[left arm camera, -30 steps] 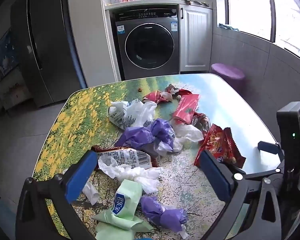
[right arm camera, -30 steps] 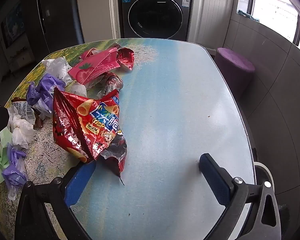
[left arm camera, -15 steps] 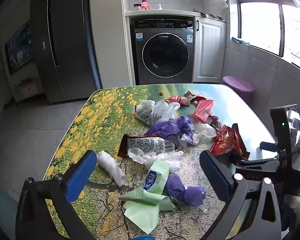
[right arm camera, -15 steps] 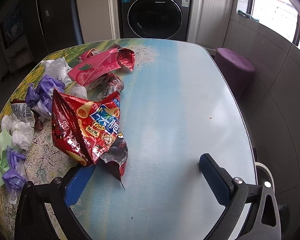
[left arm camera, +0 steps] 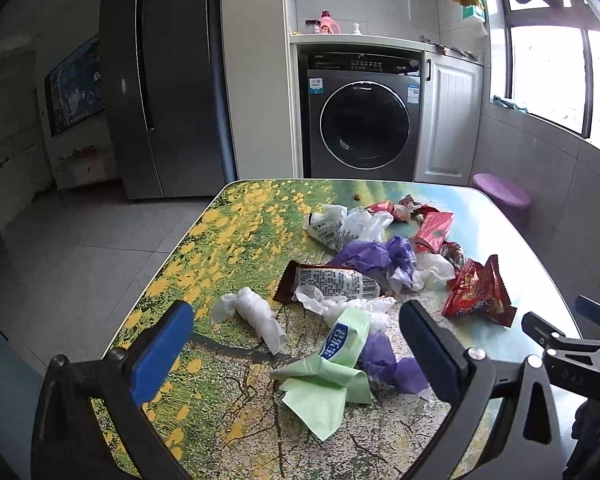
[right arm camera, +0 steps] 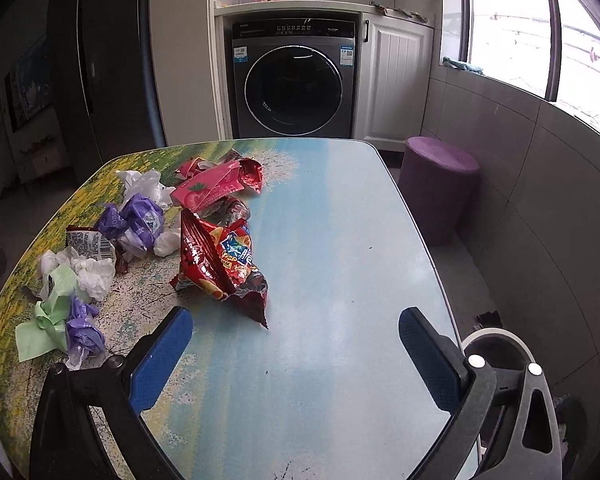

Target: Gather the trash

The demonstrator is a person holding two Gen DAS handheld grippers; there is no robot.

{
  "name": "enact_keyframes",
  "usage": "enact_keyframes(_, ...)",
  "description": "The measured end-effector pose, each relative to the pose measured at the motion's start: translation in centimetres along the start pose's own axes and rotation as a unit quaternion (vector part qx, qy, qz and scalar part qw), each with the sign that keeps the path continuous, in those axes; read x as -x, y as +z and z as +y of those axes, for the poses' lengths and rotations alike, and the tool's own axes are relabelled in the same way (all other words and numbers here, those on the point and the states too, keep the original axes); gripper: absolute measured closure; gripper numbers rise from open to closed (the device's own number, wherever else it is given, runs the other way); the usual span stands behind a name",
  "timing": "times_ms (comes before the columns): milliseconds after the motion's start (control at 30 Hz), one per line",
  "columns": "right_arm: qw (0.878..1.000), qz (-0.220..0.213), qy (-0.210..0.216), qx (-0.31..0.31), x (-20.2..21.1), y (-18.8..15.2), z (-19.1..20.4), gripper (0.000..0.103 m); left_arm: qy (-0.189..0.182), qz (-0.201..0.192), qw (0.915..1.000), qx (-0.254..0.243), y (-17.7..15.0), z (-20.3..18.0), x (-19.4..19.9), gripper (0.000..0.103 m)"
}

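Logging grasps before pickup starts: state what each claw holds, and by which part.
Nothing is held. The left claw and right claw are both open and empty, above the picture-printed table with its litter.

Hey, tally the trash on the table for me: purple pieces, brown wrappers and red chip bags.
Purple: 2, crumpled purple bag, purple wrapper
Brown: 1, brown wrapper
Red: 1, red chip bag
Total: 4

White letters "DAS" are seen embossed on the black plastic body of the right tongs [left arm camera: 571, 376]. Other print on wrappers and stickers cannot be read.
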State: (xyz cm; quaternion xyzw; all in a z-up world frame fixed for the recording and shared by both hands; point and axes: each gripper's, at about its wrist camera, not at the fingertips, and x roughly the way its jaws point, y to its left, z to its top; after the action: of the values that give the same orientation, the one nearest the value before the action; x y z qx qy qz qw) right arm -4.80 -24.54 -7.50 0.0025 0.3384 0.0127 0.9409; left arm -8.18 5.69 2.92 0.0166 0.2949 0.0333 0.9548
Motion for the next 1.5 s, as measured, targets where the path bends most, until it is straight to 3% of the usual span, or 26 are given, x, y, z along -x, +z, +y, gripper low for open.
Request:
enact_keyframes(900,0.988,-0.143,-0.018,-0.058,13.3,-1.6,-4.8,0.0,-0.044,-0.085,0.9946,-0.038,1.1,-5.0,8.2,0.0)
enact_keyframes(1167,0.981,-0.169,-0.031,-0.088,15.1,-1.8,-6.1,0.0,-0.055,-0.107,0.9924,-0.027,1.8,-5.4,9.5,0.0)
enact_keyframes(1500,0.98,-0.163,-0.051,-0.107,15.7,-2.9,-7.6,0.0,-0.058,-0.111,0.9913,-0.041,1.7,-6.6,9.6,0.0)
